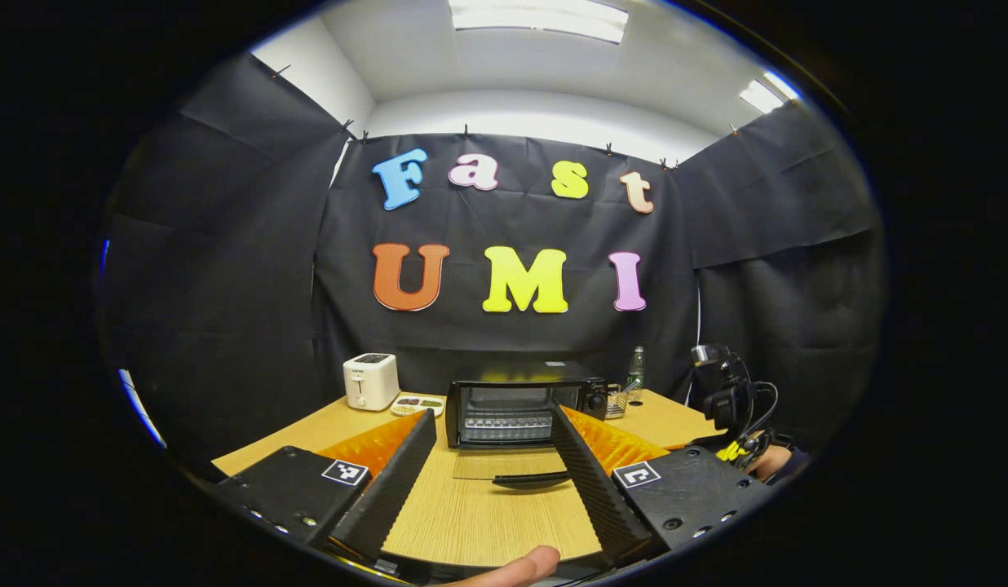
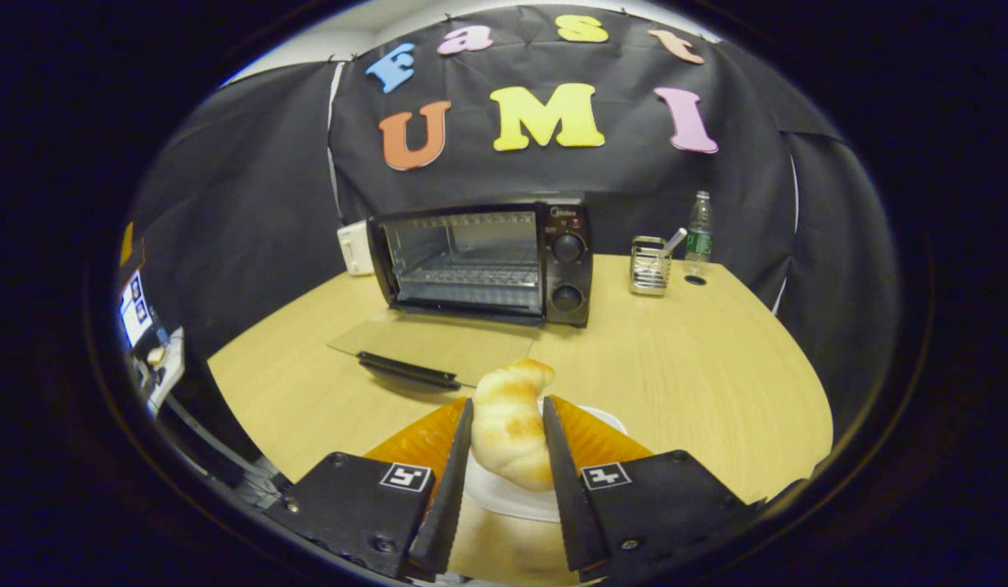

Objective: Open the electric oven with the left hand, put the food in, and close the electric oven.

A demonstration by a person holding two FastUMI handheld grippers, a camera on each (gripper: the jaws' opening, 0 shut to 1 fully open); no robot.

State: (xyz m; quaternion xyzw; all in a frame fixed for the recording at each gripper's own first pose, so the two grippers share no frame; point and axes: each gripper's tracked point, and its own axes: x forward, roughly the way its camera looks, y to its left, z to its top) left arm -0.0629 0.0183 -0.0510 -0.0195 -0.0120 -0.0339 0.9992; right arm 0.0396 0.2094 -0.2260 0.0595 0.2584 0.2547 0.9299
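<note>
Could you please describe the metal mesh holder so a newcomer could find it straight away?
Start at the black electric oven on the wooden table. Just past its knob side stands the mesh holder, beside a plastic bottle; unlike the bottle, it is squat wire mesh.

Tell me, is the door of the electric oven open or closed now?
Open. The oven door lies folded down flat on the table, handle toward the camera, and the wire rack inside the electric oven is exposed.

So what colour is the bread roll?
Pale cream with golden-brown patches; the crescent bread roll shows best in the right gripper view.
</note>
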